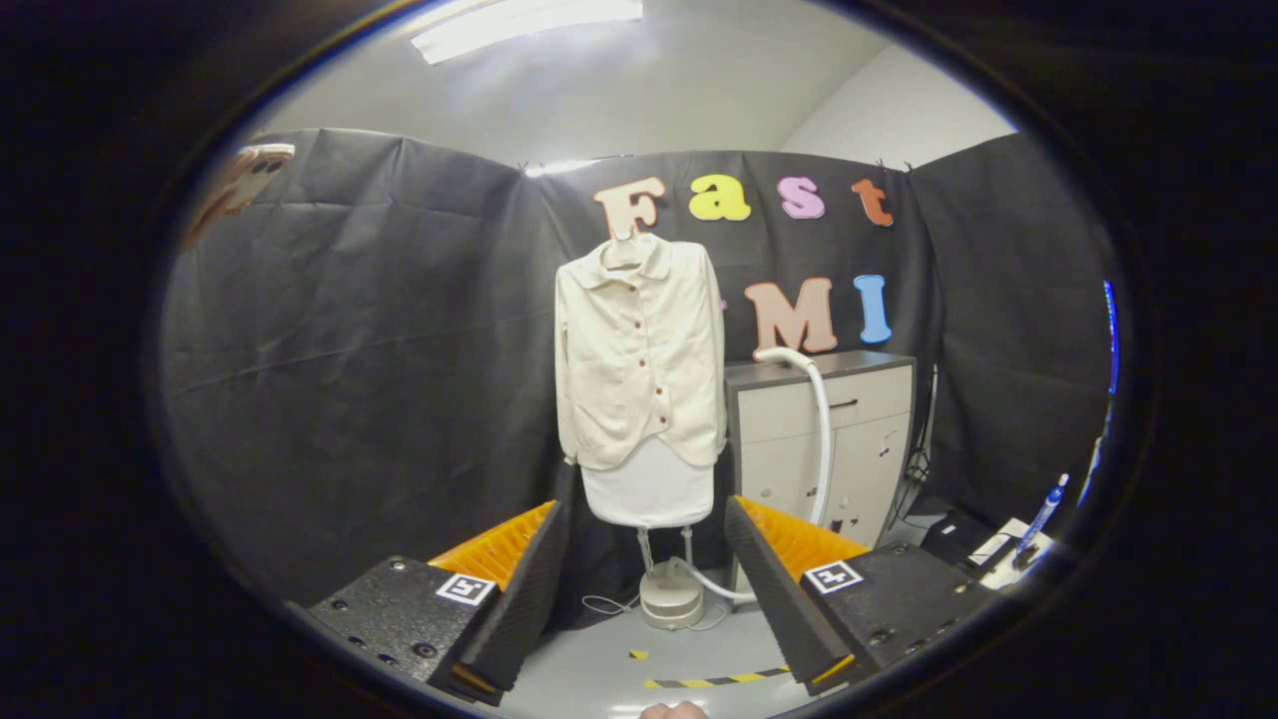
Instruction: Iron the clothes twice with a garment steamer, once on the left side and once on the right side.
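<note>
Gripper view: the hand-held gripper (pixel 647 589) is spread wide, its fingers pinching nothing, aimed at a cream shirt (pixel 639 355) that hangs upright on a stand straight ahead and well beyond the fingertips. The steamer (pixel 671 591) sits on the floor directly below the shirt, framed between the two fingers; its white hose (pixel 821 429) climbs just right of the shirt, in front of a grey cabinet (pixel 849 439). The steamer head likely must be taken first. A pen (pixel 1040 514) lies far right of the shirt.
</note>
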Demonstrator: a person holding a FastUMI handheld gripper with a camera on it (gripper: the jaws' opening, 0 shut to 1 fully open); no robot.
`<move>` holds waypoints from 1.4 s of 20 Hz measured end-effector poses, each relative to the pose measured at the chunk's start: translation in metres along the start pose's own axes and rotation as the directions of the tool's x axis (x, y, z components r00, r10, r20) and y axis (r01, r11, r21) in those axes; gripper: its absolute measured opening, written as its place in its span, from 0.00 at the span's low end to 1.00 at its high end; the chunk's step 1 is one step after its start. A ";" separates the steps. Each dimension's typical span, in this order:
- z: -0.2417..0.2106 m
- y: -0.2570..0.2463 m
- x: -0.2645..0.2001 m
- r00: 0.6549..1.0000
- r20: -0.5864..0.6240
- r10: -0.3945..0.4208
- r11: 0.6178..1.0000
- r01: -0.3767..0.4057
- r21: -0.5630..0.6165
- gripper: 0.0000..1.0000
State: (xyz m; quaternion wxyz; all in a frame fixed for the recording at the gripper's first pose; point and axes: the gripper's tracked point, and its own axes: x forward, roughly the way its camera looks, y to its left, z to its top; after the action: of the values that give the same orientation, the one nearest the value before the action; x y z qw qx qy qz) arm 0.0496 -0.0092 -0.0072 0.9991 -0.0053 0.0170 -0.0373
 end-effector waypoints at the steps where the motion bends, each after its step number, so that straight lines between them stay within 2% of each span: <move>1: 0.001 -0.001 0.003 1.000 0.003 -0.009 1.000 0.009 -0.003 0.97; 9: 0.008 -0.036 0.056 1.000 -0.003 -0.024 0.999 0.024 -0.040 0.97; 22: 0.036 -0.162 0.189 1.000 -0.003 0.025 0.999 -0.025 -0.026 0.97; 28: 0.039 -0.205 0.243 1.000 -0.006 -0.005 1.000 0.005 -0.012 0.97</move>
State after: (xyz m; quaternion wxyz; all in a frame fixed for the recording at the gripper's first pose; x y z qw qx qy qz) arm 0.2780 -0.2316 0.0265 0.9989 -0.0113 0.0201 -0.0397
